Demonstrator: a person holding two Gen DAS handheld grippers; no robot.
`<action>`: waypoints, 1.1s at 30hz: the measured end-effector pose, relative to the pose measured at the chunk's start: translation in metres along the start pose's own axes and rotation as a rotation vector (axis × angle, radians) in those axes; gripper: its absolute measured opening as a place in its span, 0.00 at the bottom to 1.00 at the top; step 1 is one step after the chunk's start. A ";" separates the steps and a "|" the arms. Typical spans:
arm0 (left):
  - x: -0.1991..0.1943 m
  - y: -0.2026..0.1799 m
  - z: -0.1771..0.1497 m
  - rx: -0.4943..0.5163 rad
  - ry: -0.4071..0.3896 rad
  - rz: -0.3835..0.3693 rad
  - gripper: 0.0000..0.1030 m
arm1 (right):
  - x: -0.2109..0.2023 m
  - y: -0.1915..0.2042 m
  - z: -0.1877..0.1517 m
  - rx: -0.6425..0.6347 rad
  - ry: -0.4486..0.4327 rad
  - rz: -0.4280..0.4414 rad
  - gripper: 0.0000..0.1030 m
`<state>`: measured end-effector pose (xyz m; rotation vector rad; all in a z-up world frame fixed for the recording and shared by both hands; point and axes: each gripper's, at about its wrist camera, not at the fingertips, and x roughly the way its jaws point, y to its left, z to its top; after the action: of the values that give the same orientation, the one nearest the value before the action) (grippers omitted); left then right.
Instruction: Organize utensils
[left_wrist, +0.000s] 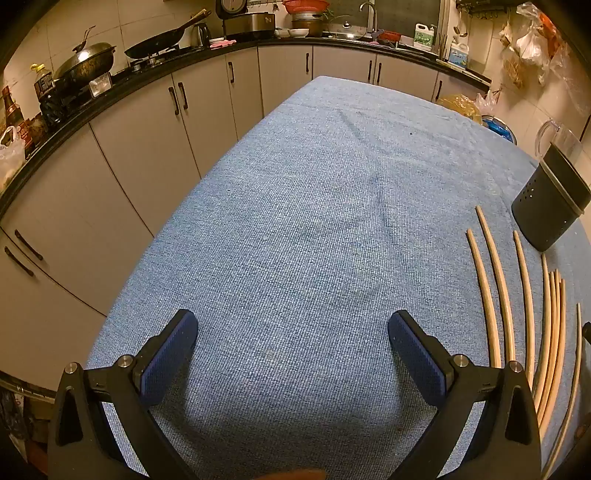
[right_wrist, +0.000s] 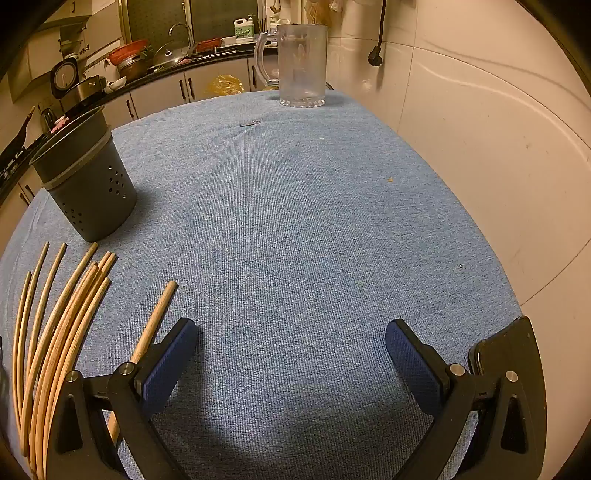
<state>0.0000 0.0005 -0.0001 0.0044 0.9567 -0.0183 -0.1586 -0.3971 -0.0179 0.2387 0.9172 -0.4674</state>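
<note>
Left wrist view: left gripper (left_wrist: 291, 343), jaws spread wide, nothing between the blue pads, tilted down over bare blue tablecloth (left_wrist: 314, 192). Well left of the work, so likely on standby.

Right wrist view: right gripper (right_wrist: 291, 343), jaws likewise spread wide and empty, tilted down over the cloth. Left finger passing over 1 stray chopstick (right_wrist: 157, 317) lying apart from the rest; contact not discernible.

Chopsticks (right_wrist: 62, 321): loose fan of about 8 on the cloth at the left of the right view, tips towards the holder, 4 or so bunched and touching, others splayed apart. Flat and ungathered, so sorting judged not yet begun. Same sticks at the right edge of the left view (left_wrist: 496, 280).

Holder (right_wrist: 86, 184): dark perforated cup with grey band, upright, just beyond the chopstick tips, mouth free of utensils. Probable destination, placed near for a short carry.

Surroundings: clear plastic mug (right_wrist: 303, 66) at the far table edge, well apart. Tiled wall (right_wrist: 480, 129) close on the right. Kitchen counter (left_wrist: 147, 70) with woks and pots behind. Small crumbs on the cloth.

Obstructions: none between sticks and holder. Sticks lying flat and crowded, so pinching 1 alone judged awkward.
</note>
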 end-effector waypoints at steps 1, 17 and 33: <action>0.000 0.000 0.000 -0.001 0.000 -0.001 1.00 | 0.000 0.000 0.000 -0.003 -0.008 -0.004 1.00; -0.079 -0.003 -0.036 0.016 -0.179 -0.024 1.00 | -0.082 0.006 -0.022 0.027 -0.108 0.129 0.98; -0.181 -0.037 -0.101 0.139 -0.382 -0.087 1.00 | -0.171 0.024 -0.090 0.017 -0.251 0.226 0.77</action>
<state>-0.1879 -0.0323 0.0897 0.0852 0.5714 -0.1605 -0.2988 -0.2920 0.0673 0.2884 0.6326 -0.2879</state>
